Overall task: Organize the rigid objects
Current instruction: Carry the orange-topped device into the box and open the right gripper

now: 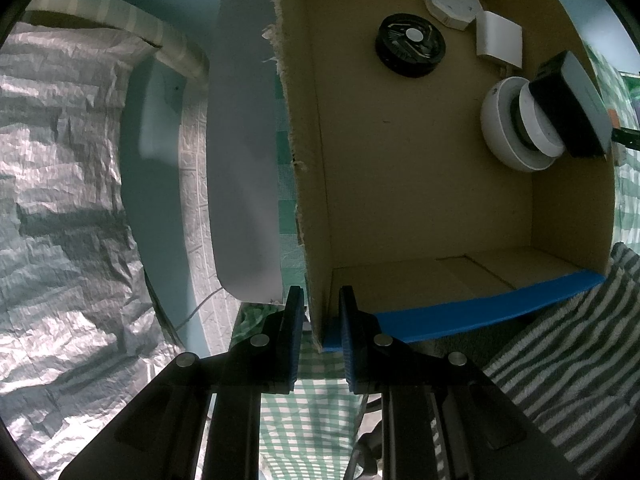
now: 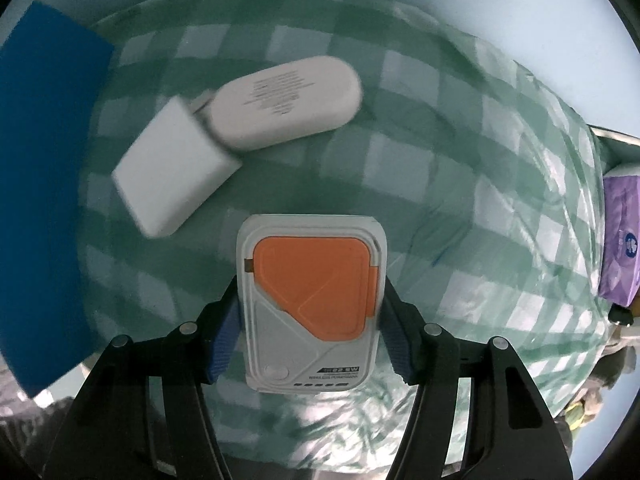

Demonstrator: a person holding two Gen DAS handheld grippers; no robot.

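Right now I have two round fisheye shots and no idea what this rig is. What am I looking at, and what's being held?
There is no robot arm here: a person carries one hand-held gripper in each hand, and a camera on each looks forward along its two fingers.

In the left wrist view, the left hand-held gripper is pinched on the wall of a cardboard box. Inside lie a black round fan, a white octagonal box, a white charger and a white round device.

In the right wrist view, the right hand-held gripper is clamped on an orange and grey power bank, above a green checked cloth. A white oval case and a white block lie there.
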